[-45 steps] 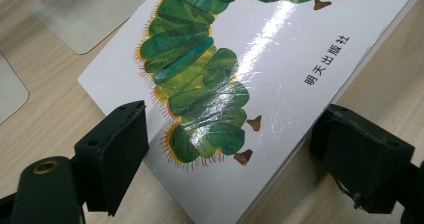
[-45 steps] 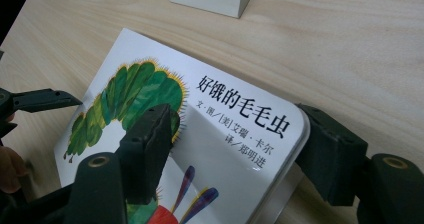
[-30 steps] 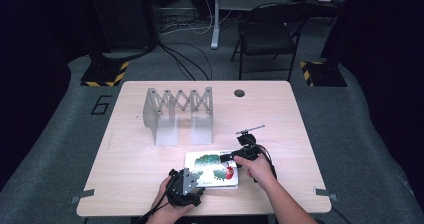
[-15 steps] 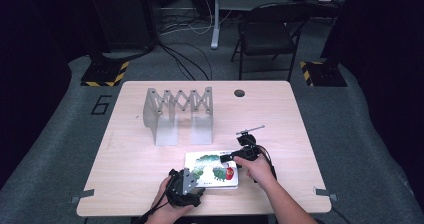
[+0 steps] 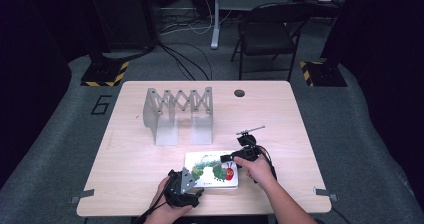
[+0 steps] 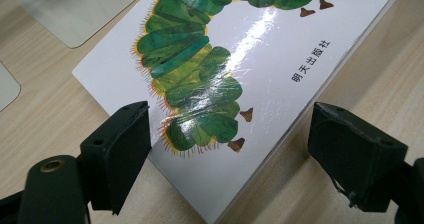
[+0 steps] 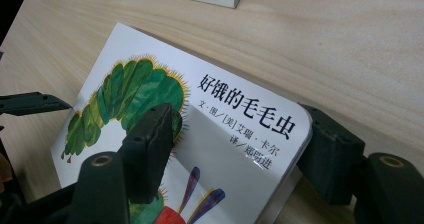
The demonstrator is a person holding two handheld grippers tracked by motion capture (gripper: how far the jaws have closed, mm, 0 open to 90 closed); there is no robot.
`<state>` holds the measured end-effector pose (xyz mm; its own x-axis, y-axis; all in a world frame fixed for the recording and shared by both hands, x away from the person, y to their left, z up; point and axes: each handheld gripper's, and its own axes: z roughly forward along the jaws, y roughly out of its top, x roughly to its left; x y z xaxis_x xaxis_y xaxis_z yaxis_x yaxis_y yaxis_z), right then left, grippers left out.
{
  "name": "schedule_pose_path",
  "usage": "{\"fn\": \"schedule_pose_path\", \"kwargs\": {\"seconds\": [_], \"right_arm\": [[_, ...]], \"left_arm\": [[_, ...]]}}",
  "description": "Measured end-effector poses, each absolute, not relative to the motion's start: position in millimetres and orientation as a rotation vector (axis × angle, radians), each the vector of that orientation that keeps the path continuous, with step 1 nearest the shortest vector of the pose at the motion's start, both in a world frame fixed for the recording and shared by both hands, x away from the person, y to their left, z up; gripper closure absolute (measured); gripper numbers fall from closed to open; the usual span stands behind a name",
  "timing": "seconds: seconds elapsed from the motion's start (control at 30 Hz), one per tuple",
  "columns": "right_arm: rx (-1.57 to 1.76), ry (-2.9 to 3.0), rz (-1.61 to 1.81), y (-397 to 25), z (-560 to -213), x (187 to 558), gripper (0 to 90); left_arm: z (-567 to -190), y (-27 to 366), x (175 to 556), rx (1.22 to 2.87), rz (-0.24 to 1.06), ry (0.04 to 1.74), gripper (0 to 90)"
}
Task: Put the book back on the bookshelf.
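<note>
Though half hidden, both tools (image 5: 227, 159) seemingly straddle the book (image 5: 212, 170).

You are working in a recording lab or studio: black curtains close off the sides, grey carpet covers the floor (image 5: 60, 149), yellow-and-black weighted stand bases (image 5: 105, 74) flank the wooden desk (image 5: 150, 159), cables (image 5: 185, 59) trail behind it, and a folding chair (image 5: 267, 31) stands beyond.
</note>
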<state>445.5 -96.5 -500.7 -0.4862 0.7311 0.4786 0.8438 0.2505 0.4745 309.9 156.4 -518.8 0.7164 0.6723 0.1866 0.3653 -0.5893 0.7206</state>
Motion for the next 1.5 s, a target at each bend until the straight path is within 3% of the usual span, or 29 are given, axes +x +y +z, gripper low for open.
{"fn": "schedule_pose_path", "kwargs": {"seconds": [0.83,1.5], "right_arm": [[-1.497,-2.350,-1.063,-97.1,-501.4,445.3,34.7],[-1.488,-2.361,-1.064,-97.8,-501.5,445.4,35.0]], "left_arm": [[-496.5,168.1,330.4,2.217,0.479,0.890,17.4],[-510.3,172.2,344.6,2.152,0.394,0.978,7.5]]}}
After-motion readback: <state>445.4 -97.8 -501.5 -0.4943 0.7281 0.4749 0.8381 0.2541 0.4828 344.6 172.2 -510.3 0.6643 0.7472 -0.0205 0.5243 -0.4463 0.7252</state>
